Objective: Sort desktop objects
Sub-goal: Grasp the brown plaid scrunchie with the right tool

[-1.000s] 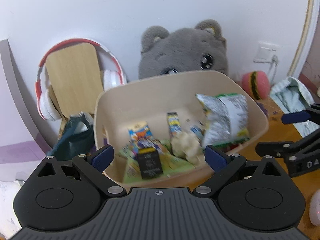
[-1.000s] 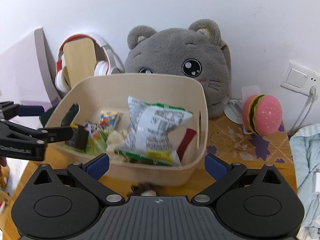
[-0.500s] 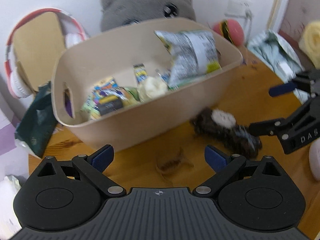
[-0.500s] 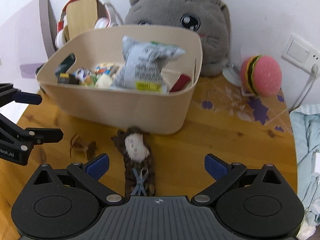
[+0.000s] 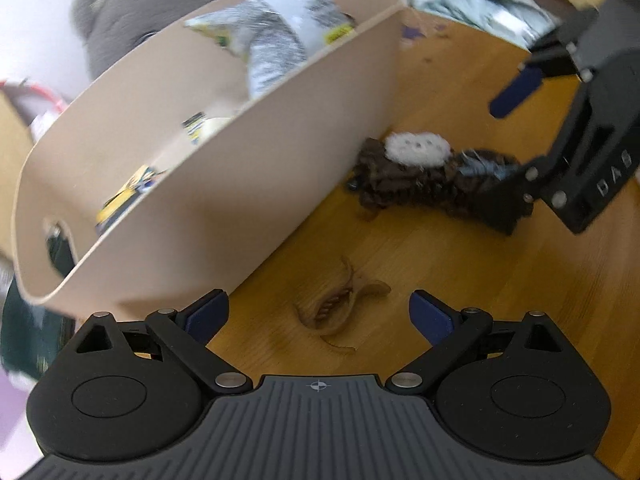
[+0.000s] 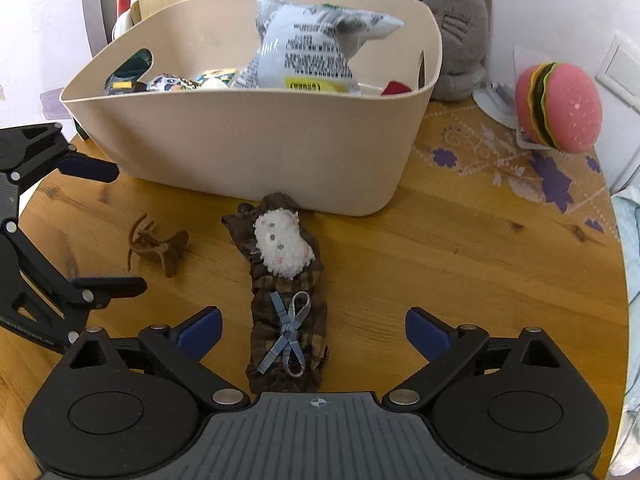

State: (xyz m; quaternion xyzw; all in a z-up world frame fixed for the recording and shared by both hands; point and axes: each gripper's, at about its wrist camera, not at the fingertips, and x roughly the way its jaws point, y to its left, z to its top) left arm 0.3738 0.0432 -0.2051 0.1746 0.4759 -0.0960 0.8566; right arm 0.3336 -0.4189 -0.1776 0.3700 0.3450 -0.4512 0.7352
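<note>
- Left gripper: jaws apart, holding nothing, low over the wooden worktop; a brown hair clip lies between them, just ahead.
- Right gripper: jaws apart and empty; a brown plaid pouch with a blue ribbon and a white fuzzy patch lies lengthwise between them.
- Beyond the pouch's far end stands a beige bin with a snack bag and small packets.
- Behind the bin, a grey plush toy; to its right, a burger toy.
</note>
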